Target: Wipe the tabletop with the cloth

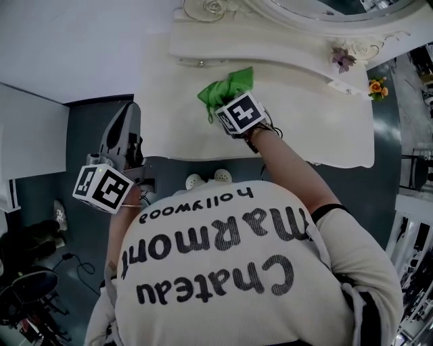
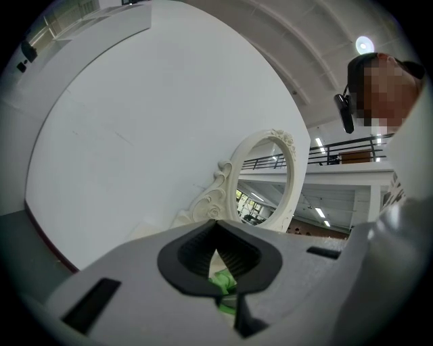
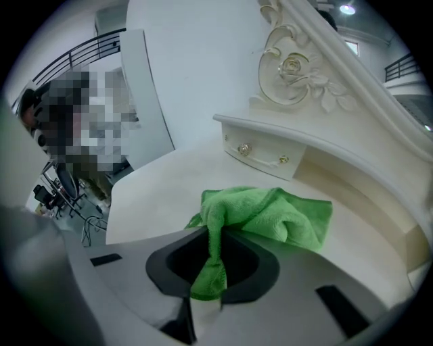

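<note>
A crumpled green cloth [image 1: 226, 88] lies on the cream tabletop [image 1: 304, 115] just in front of the drawer ledge. My right gripper [image 1: 222, 107] is shut on its near edge; in the right gripper view a fold of the cloth [image 3: 270, 213] runs down between the jaws of my right gripper [image 3: 213, 270], over the tabletop [image 3: 155, 189]. My left gripper [image 1: 128, 111] hangs off the table's left end above the dark floor. It [image 2: 226, 274] is shut on nothing, and a bit of the cloth [image 2: 226, 284] shows far off through the jaws' gap.
An ornate white mirror frame [image 1: 325, 20] and a small drawer [image 3: 264, 152] stand at the table's back. Small flowers [image 1: 344, 59] sit at the back right. White shoes [image 1: 206, 179] lie under the front edge. A white panel [image 1: 27, 135] stands to the left.
</note>
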`<state>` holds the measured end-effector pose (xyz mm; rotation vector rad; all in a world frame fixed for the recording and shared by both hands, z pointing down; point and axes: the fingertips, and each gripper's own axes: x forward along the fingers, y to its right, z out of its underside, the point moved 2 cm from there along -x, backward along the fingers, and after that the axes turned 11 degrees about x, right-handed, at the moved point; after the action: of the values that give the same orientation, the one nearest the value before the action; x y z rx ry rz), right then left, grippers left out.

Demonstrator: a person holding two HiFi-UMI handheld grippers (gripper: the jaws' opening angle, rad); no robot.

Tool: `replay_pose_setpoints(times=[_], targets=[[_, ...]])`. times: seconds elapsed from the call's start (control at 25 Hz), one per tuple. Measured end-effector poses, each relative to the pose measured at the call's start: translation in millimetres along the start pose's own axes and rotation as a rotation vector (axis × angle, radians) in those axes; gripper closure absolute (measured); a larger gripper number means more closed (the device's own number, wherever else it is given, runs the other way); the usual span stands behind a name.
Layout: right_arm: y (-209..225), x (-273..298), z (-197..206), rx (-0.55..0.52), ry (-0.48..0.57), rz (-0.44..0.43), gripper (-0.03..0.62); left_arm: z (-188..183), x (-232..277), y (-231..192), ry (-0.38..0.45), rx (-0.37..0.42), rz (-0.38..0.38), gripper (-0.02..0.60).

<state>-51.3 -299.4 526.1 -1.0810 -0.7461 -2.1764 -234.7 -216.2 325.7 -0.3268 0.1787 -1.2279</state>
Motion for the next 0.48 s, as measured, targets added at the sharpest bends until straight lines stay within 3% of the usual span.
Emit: replay_pose_setpoints(times=[0.48], targets=[[44,-26,24,0.085,0.021,0.066,0.528,17,35,38,-0.045,-0.008,0.1,0.574]])
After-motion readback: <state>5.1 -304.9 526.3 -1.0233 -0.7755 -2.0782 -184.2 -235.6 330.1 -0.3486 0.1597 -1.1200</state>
